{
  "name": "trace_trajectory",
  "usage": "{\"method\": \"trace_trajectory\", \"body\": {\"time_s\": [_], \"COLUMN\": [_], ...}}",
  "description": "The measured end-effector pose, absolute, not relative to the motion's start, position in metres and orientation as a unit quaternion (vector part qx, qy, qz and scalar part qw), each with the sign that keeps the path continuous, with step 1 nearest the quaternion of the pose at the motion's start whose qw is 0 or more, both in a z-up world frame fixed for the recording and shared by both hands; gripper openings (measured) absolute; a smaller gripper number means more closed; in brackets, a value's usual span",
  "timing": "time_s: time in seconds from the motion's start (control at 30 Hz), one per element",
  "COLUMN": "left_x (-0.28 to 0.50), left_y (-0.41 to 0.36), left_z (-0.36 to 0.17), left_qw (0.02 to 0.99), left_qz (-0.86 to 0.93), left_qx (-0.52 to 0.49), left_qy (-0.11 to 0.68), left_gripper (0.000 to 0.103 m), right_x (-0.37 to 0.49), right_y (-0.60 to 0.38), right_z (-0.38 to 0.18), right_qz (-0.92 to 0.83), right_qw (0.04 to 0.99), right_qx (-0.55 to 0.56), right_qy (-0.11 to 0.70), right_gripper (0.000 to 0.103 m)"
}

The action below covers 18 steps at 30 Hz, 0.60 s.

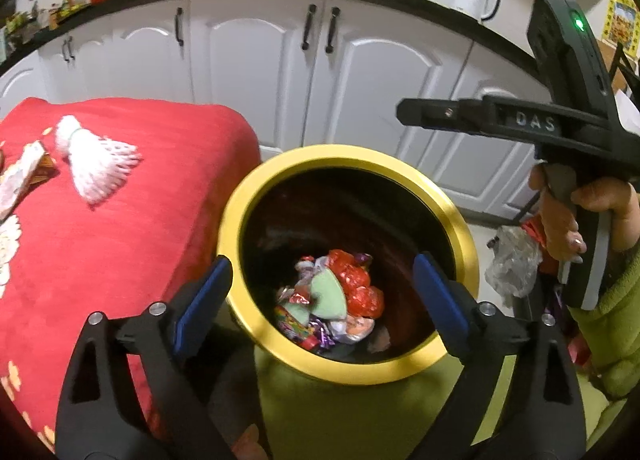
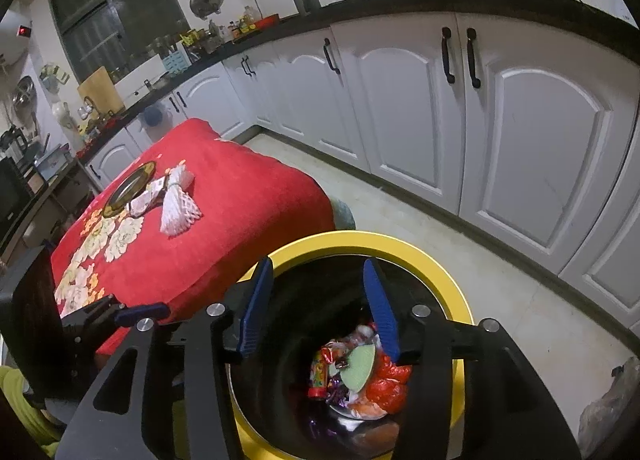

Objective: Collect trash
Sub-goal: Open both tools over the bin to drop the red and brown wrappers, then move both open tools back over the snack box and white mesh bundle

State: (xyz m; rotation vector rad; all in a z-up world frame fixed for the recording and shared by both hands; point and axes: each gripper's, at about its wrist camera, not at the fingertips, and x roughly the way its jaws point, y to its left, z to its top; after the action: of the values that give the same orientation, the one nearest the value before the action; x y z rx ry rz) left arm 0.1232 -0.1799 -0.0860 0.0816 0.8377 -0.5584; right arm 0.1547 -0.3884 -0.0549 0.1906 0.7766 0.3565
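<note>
The red-clothed surface (image 1: 100, 240) carries a white foam net (image 1: 96, 163) and wrappers. Beside it, my yellow-rimmed bin (image 1: 348, 163) holds trash (image 1: 332, 308). Above it, my left tongs (image 1: 320, 300) gape wide, my right tongs (image 2: 316, 308) half-open, both empty.

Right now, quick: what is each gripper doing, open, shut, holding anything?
Left gripper: open wide, empty, above the yellow-rimmed black trash bin.
Right gripper: partly open, empty, over the same bin.
</note>
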Motion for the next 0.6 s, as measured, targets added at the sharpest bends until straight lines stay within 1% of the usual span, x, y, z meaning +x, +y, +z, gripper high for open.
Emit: {"method": "trace_trajectory", "body": {"time_s": [0.1,0.3,0.6], "left_x": [0.124,0.131,0.148], "left_y": [-0.169,-0.137,-0.061], "left_z": [-0.078,-0.059,-0.028], "left_qw": [0.888,0.914,0.945], "left_qz": [-0.248,-0.201,-0.107], "left_qx": [0.036,0.023,-0.01], "left_qy": [0.385,0.351,0.31], "left_gripper": [0.091,0.091,0.092], "right_x": [0.153,0.149,0.157], "right_y": [-0.381,-0.356,-0.306], "right_z": [-0.049,-0.035,-0.018], "right_qz": [0.178,0.198,0.241], "right_qw": [0.908,0.913,0.91], "right_qx": [0.089,0.086,0.066], "right_qy": [0.37,0.347,0.331], "right_gripper": [0.047,0.053,0.055]}}
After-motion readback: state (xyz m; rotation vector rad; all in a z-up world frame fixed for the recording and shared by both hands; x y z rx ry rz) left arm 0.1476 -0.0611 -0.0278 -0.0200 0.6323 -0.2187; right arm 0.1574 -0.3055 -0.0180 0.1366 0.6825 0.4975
